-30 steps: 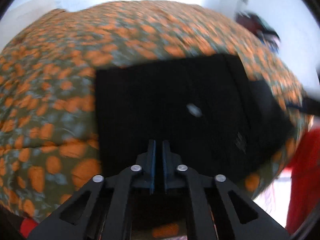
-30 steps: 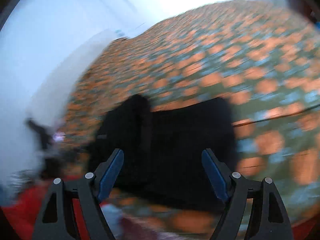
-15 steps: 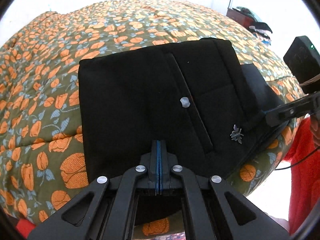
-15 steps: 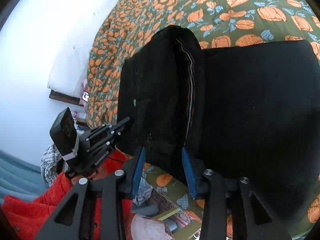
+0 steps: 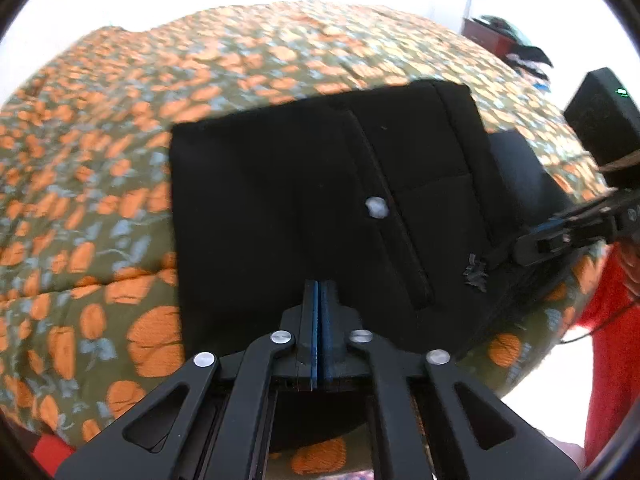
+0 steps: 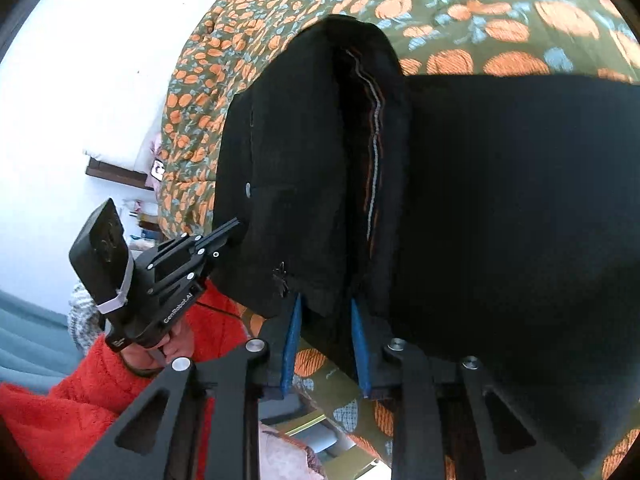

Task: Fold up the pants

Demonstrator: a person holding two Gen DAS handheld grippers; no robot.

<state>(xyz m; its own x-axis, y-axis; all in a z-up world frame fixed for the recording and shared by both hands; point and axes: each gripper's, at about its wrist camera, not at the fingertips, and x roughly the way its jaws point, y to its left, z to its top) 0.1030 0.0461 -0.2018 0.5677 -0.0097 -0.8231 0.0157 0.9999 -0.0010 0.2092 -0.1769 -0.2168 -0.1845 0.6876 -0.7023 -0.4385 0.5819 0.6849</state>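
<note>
Black pants (image 5: pixel 280 200) lie folded in a rectangle on a bed with an orange-flowered quilt (image 5: pixel 100 200). A white button (image 5: pixel 377 207) and a small dark emblem (image 5: pixel 474 276) show on top. My left gripper (image 5: pixel 320 286) sits at the pants' near edge with its pads almost together, just starting to part. From the right wrist view, the left gripper (image 6: pixel 238 224) pinches that edge. My right gripper (image 6: pixel 326 308) is closing on the thick folded edge of the pants (image 6: pixel 500 200), and cloth fills the gap between its blue pads. The right gripper (image 5: pixel 492 256) shows beside the emblem.
A person's red sleeve (image 6: pixel 60 400) holds the left gripper beside the bed. The bed's edge runs just under both grippers. A white pillow (image 6: pixel 116 140) lies at the bed's far end. Dark furniture with clothes on it (image 5: pixel 504 40) stands beyond the bed.
My right gripper swung down to the pants' edge and narrowed its wide-open jaws around the fold. The left gripper stayed in place at the near edge.
</note>
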